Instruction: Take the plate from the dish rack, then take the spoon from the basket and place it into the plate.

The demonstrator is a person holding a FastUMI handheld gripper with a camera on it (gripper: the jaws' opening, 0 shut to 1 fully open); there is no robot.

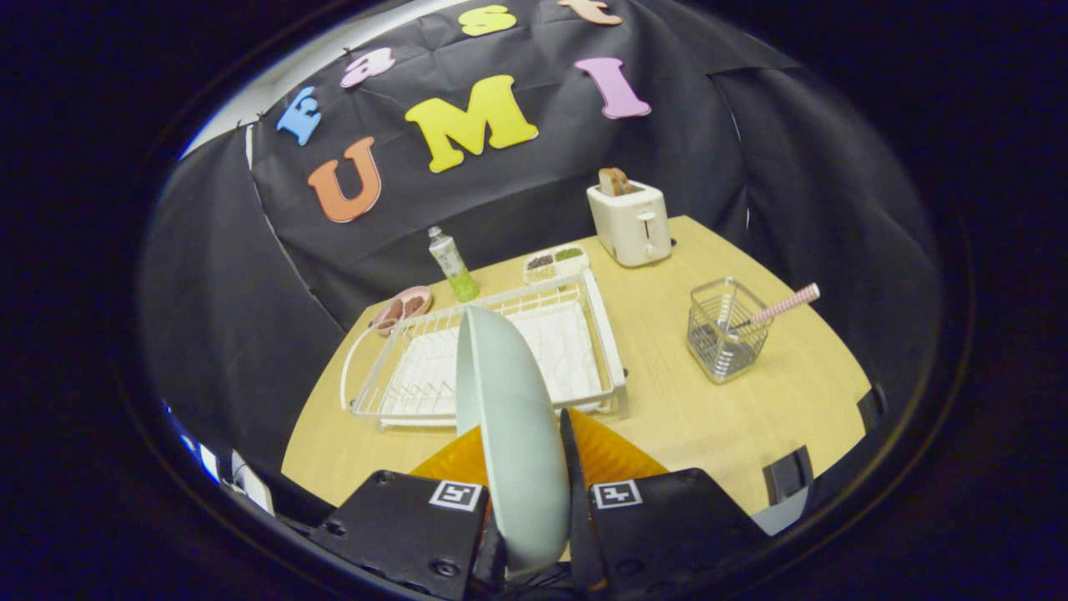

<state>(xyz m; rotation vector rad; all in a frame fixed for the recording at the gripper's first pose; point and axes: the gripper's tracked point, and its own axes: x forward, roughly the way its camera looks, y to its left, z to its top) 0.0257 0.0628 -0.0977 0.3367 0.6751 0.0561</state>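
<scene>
While clamped on the plate [509, 434], the gripper [526, 467] holds it edge-on and upright between both fingers, raised above the table [667, 401]. Rack [492, 355] lies just beyond the fingers, white mat inside. Basket [724, 330] stands well apart from the rack, toward the right; spoon [780, 306] leans out of it, striped handle up. Toaster [630, 221] with bread at the far table edge. Bottle [450, 263], pink dish [402, 307] and snack tray [555, 263] sit behind the rack.
</scene>
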